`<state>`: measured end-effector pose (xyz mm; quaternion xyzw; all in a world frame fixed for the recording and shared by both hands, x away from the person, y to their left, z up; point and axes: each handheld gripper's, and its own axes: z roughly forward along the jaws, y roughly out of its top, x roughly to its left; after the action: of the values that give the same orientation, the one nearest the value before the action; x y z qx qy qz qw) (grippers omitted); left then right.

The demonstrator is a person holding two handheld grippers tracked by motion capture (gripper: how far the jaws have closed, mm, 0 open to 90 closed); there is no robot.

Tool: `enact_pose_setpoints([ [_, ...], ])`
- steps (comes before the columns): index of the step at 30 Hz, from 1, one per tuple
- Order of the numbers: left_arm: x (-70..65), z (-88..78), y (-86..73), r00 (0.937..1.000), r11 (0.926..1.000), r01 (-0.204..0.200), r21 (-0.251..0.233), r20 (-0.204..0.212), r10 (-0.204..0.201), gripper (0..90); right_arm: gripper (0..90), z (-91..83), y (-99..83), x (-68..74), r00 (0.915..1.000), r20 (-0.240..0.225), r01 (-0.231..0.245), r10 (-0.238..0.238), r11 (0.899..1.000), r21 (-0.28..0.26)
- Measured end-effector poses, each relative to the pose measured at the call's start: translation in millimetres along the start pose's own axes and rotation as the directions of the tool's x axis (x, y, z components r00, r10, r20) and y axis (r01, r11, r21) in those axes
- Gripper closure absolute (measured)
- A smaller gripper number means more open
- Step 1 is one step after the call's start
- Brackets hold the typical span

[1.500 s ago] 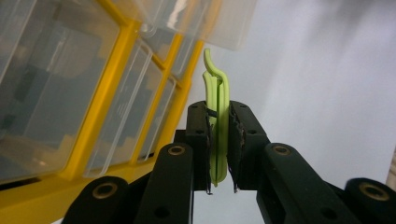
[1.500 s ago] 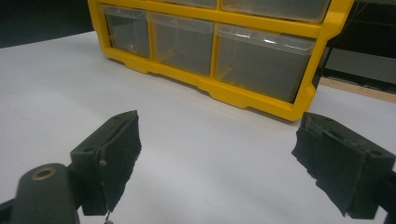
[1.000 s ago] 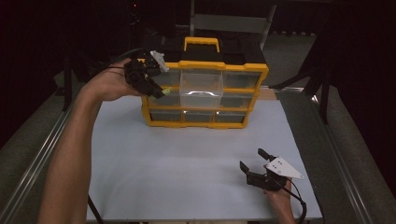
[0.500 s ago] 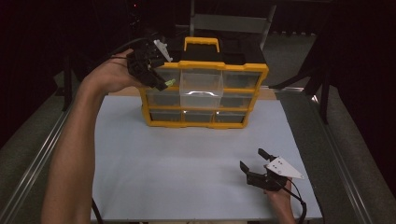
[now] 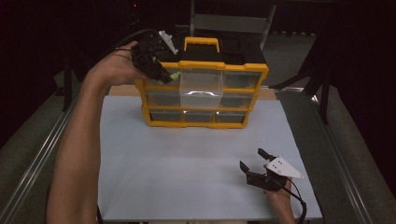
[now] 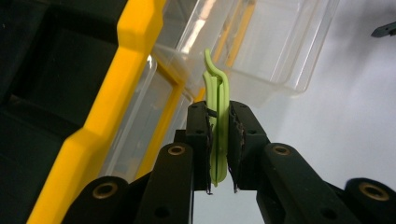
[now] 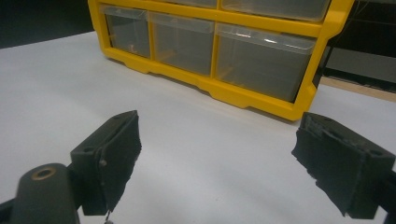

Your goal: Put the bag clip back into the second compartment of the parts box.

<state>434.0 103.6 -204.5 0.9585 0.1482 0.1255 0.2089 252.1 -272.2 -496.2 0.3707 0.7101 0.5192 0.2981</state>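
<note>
A flat, pale grey-white rectangular surface [image 5: 187, 158] fills the middle of the high view, framed on both long sides by grey metal rails, with a strip of bare wood showing at its far edge. The room around it is dark, almost black; a grey chair-like frame stands behind the far end.

At the far end of the surface stands a yellow plastic organiser cabinet with clear drawers and a yellow carry handle [image 5: 250, 70]. Its top middle clear plastic drawer [image 5: 201, 88] is pulled out towards the person, and the other drawers sit flush.

The left tongs [image 5: 163, 77] are raised at the cabinet's upper left corner, just beside the pulled-out drawer. In the left gripper view their pads are clamped on a thin light green plastic clip [image 6: 217, 116], which stands upright between them with its curved tip just in front of the open drawer.

The right tongs [image 5: 254, 161] rest low near the surface's near right corner, well apart from the cabinet, jaws spread wide with nothing between them.
</note>
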Motion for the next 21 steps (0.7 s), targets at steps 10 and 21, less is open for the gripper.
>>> enact_pose_setpoints([
  [10, -3.0, 1.9, 12.1, 0.9999, 0.9999, -0.015, -0.001, 0.002, 0.015, 80.7, 14.0, 0.1, 0.1, -0.2, 1.0000, 0.001, -0.001, 0.001, 1.000, -0.001],
  [21, -8.2, 2.0, 28.4, 0.9992, 0.9990, -0.041, -0.017, 0.003, 0.041, 80.7, 14.0, -0.2, 0.3, -0.4, 1.0000, 0.003, -0.001, 0.001, 1.000, -0.001],
])
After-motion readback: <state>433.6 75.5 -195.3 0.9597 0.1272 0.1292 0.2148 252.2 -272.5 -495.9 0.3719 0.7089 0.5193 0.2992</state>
